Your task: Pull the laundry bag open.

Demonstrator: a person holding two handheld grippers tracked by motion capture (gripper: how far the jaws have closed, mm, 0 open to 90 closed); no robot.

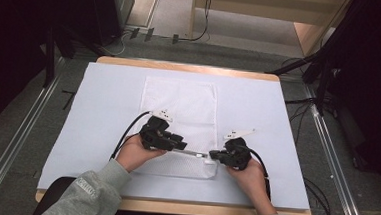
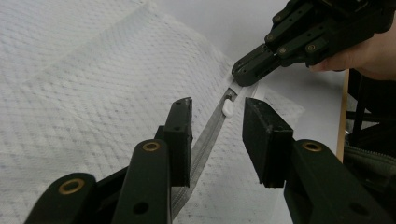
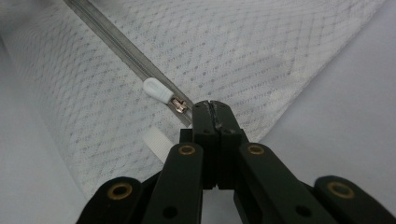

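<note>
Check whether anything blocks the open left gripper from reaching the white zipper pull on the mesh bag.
Nothing visible does. The zipper pull lies just ahead of the left gripper, in line with the gap between its open jaws. The right gripper pinches the zipper's end beyond the pull, not between them.

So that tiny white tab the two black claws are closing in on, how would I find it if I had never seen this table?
Start at the white mesh bag lying flat on the pale table cover, then follow the grey zipper along the bag's near edge toward the person's right gripper. The zipper pull sits just short of that gripper's shut jaws: the one smooth, rounded white piece there.
</note>
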